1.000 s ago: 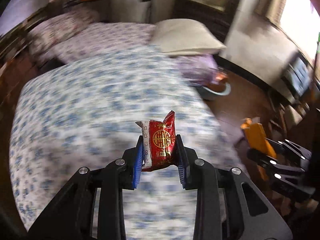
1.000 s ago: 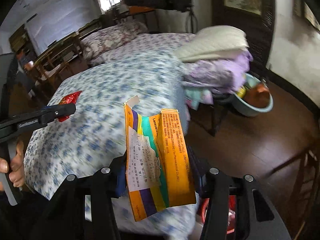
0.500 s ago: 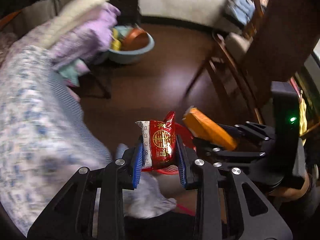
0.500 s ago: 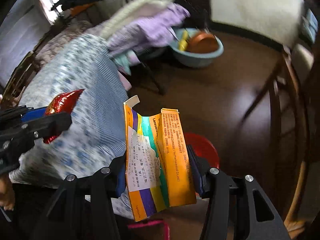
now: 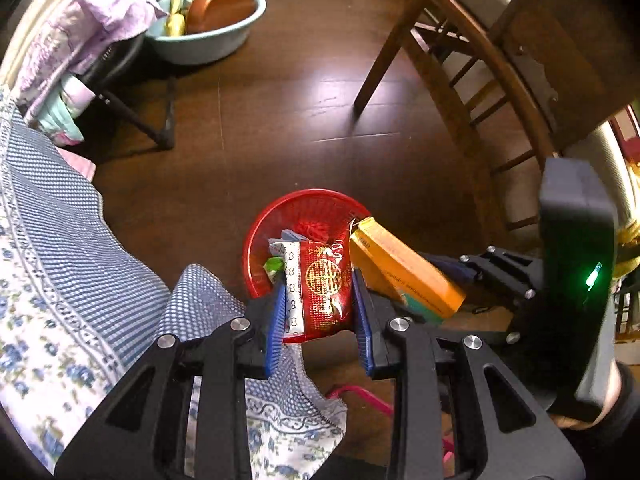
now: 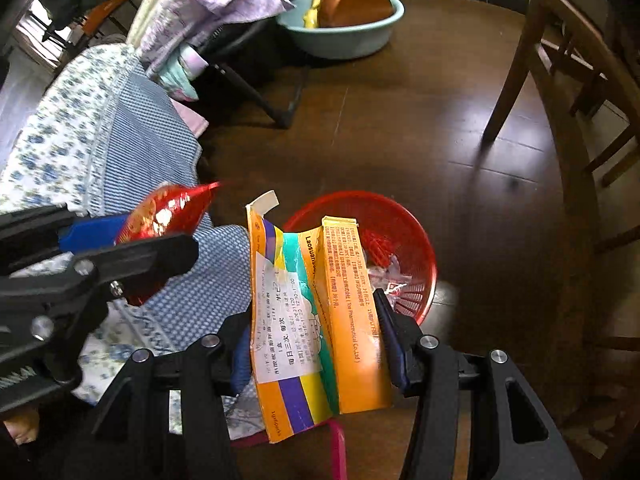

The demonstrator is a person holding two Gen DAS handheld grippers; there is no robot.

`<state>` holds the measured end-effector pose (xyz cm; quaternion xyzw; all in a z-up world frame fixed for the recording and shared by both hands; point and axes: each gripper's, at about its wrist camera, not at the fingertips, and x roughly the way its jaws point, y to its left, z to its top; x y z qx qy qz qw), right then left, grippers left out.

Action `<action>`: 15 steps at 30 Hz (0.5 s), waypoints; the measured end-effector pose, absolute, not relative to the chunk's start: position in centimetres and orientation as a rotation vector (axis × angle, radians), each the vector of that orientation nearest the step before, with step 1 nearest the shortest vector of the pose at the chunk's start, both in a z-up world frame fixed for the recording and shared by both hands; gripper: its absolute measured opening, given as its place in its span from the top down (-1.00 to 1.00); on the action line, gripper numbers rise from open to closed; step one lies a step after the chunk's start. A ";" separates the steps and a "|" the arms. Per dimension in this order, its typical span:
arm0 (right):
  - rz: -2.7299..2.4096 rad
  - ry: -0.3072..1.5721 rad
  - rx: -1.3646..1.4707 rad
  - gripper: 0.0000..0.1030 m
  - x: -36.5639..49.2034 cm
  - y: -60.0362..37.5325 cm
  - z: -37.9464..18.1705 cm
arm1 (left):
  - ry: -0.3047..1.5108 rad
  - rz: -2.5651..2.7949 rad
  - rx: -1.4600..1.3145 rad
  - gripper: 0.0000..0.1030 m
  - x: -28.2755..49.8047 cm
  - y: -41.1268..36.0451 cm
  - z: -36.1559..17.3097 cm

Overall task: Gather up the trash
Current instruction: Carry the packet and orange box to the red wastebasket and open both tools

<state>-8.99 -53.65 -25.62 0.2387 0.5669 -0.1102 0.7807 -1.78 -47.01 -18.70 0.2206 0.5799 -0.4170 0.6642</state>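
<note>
My left gripper [image 5: 320, 300] is shut on a red foil snack packet [image 5: 322, 288] and holds it above the near rim of a red plastic trash basket [image 5: 280, 220] on the floor. The basket holds several wrappers. My right gripper [image 6: 312, 328] is shut on a flattened orange medicine carton [image 6: 316, 320], held just above the basket [image 6: 416, 232]. The carton [image 5: 404, 272] and right gripper show at the right of the left wrist view. The packet [image 6: 160, 216] and left gripper show at the left of the right wrist view.
A bed with a blue floral sheet [image 5: 52, 280] hangs at the left. A teal basin [image 5: 208, 36] with a copper pan sits on the dark wood floor beyond. A wooden chair [image 5: 460, 60] stands at the right. A pink frame [image 6: 340, 452] lies below.
Both grippers swung from over the bed down towards the floor. The red basket has come into full view under them. Both still hold their trash.
</note>
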 end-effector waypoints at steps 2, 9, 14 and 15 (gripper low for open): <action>-0.248 1.226 0.515 -0.01 -9.0 -53.6 -26.1 | 1.314 -0.944 0.504 0.39 -1.8 -47.4 -19.1; -0.309 1.192 0.512 -0.38 -9.0 -54.0 -27.3 | 1.330 -0.912 0.503 -0.17 -1.4 -47.9 -19.7; -0.335 1.212 0.508 -0.40 -10.0 -54.7 -27.0 | 1.325 -0.894 0.493 -0.29 -1.3 -47.5 -19.4; -0.337 1.217 0.510 -0.40 -10.1 -54.8 -27.0 | 1.320 -0.891 0.498 -0.34 -1.4 -47.4 -19.3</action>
